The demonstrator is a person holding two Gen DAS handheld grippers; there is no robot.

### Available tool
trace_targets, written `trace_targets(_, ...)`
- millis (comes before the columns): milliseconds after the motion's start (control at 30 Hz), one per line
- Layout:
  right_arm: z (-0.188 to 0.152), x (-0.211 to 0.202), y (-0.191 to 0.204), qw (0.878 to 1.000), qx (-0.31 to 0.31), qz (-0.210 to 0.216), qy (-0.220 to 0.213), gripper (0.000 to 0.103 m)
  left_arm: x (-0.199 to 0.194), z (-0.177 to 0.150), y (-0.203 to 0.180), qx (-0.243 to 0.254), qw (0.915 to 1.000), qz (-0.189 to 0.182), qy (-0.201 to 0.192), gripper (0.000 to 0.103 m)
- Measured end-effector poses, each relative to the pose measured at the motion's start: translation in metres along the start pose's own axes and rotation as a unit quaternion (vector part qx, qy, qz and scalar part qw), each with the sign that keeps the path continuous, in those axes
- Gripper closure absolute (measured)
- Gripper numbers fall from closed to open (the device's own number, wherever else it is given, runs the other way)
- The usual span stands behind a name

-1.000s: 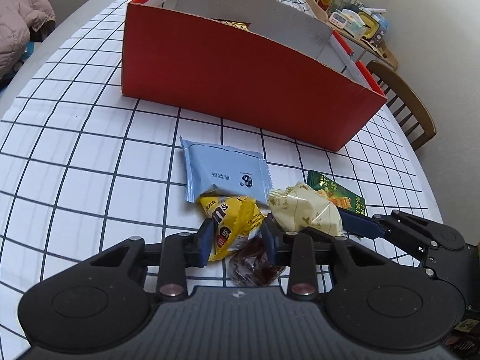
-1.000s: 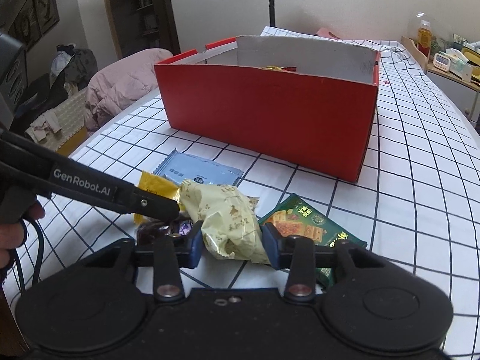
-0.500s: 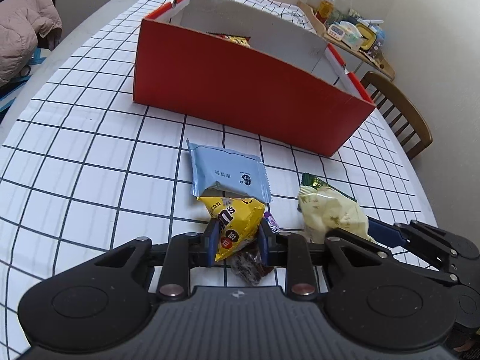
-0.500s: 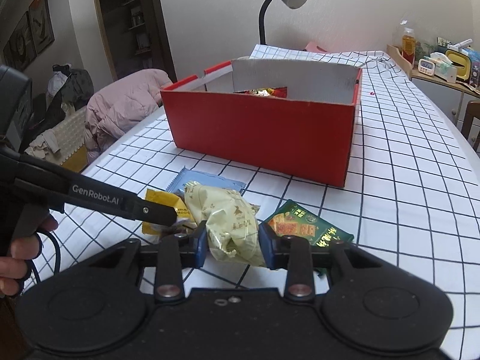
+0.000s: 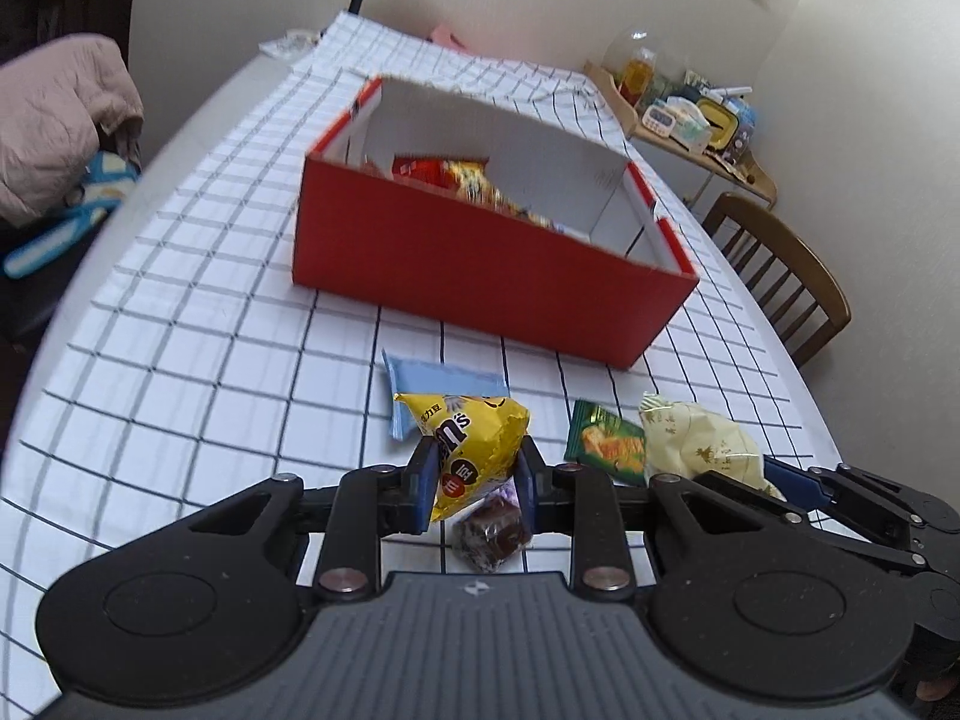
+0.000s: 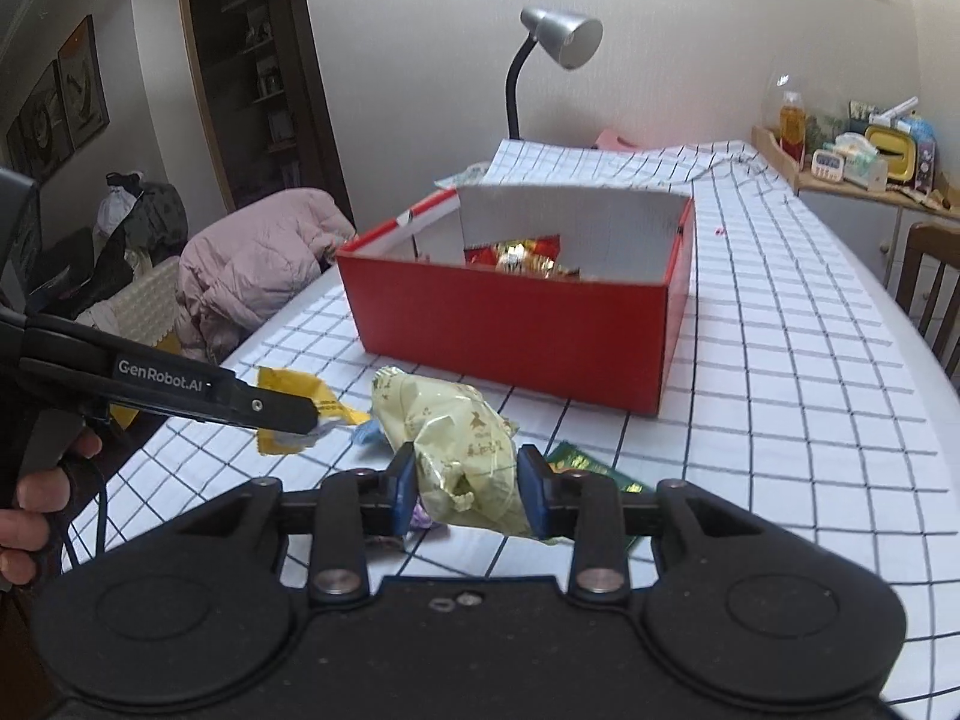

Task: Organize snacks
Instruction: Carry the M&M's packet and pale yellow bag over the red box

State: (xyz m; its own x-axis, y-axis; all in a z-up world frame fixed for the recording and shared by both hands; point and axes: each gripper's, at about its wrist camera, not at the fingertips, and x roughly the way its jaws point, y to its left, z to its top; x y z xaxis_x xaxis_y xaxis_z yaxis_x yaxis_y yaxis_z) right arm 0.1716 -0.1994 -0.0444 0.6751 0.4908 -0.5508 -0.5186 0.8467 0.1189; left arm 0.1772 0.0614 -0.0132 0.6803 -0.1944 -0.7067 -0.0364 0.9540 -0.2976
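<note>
My left gripper (image 5: 474,477) is shut on a yellow M&M's bag (image 5: 468,441) and holds it above the table. My right gripper (image 6: 465,489) is shut on a pale yellow-green snack bag (image 6: 459,444), also lifted; that bag shows at the right of the left wrist view (image 5: 696,441). An open red box (image 5: 480,258) with several snacks inside stands ahead on the checked tablecloth, and also shows in the right wrist view (image 6: 510,318). A light blue packet (image 5: 441,381), a green packet (image 5: 603,441) and a dark wrapped candy (image 5: 489,534) lie on the table below.
A grey desk lamp (image 6: 555,45) stands behind the box. A wooden chair (image 5: 780,282) is at the table's right edge. A shelf with bottles and clutter (image 6: 852,150) is at the far right. A pink jacket (image 6: 252,270) lies left of the table.
Both grippers have risen from the table with their bags and tilted up. The box interior now shows. The dark candy stays on the cloth.
</note>
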Motion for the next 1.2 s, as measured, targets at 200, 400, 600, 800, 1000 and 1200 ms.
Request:
trace_targets(200,0.017,-0.010,-0.002,1.000,-0.005,-0.014,-0.017,0.071,-0.019,0.019,-0.011,0.022,0.9994,0.007,-0.027,0.077)
trace_targets(400,0.037,-0.014,-0.007,0.999,-0.003,-0.025,-0.038,0.072,-0.030,0.041,-0.023,0.040,0.9979,0.016,-0.048,0.077)
trace_targets(600,0.058,-0.009,-0.011,0.998,-0.004,-0.034,-0.053,0.073,-0.033,0.064,-0.030,0.052,0.9964,0.025,-0.062,0.077)
trace_targets(800,0.083,-0.001,-0.014,0.997,-0.004,-0.040,-0.061,0.073,-0.028,0.090,-0.036,0.060,0.9953,0.036,-0.066,0.077)
trace_targets(1000,0.110,0.016,-0.023,0.997,-0.004,-0.053,-0.062,0.073,-0.014,0.118,-0.038,0.066,0.9943,0.050,-0.067,0.077)
trace_targets(1200,0.131,0.043,-0.038,0.996,0.010,-0.067,-0.053,0.073,0.009,0.145,-0.038,0.062,0.9940,0.061,-0.066,0.077)
